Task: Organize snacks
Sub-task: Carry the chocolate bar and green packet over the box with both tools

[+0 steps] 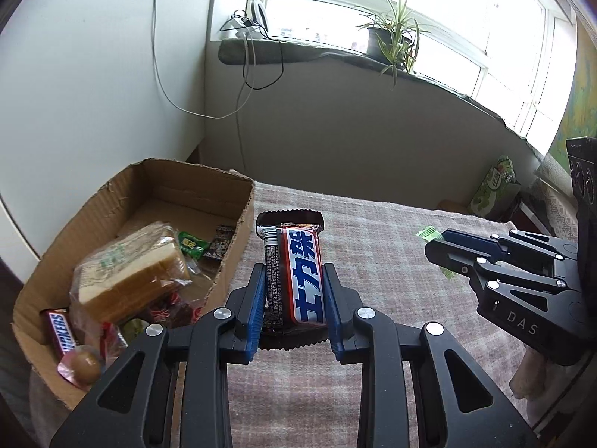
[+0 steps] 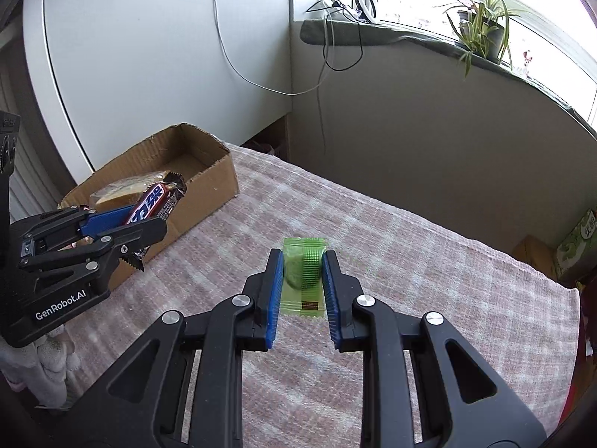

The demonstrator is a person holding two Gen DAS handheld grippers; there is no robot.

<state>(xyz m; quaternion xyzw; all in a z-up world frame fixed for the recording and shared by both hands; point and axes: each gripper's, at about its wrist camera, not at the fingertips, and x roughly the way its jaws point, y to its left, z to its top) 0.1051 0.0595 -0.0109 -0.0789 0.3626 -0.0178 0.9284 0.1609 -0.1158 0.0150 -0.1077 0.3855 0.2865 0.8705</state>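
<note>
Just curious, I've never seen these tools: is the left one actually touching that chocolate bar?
Touching. In the left wrist view, the left gripper has both blue jaws pressed against the sides of the chocolate bar.

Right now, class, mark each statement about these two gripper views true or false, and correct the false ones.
1. The left gripper holds a chocolate bar. True.
2. The right gripper holds a red packet. False: it holds a green snack packet.
3. The cardboard box has nothing in it. False: wrapped bread and a Snickers bar lie inside.
4. A potted plant stands on the windowsill. True.
</note>
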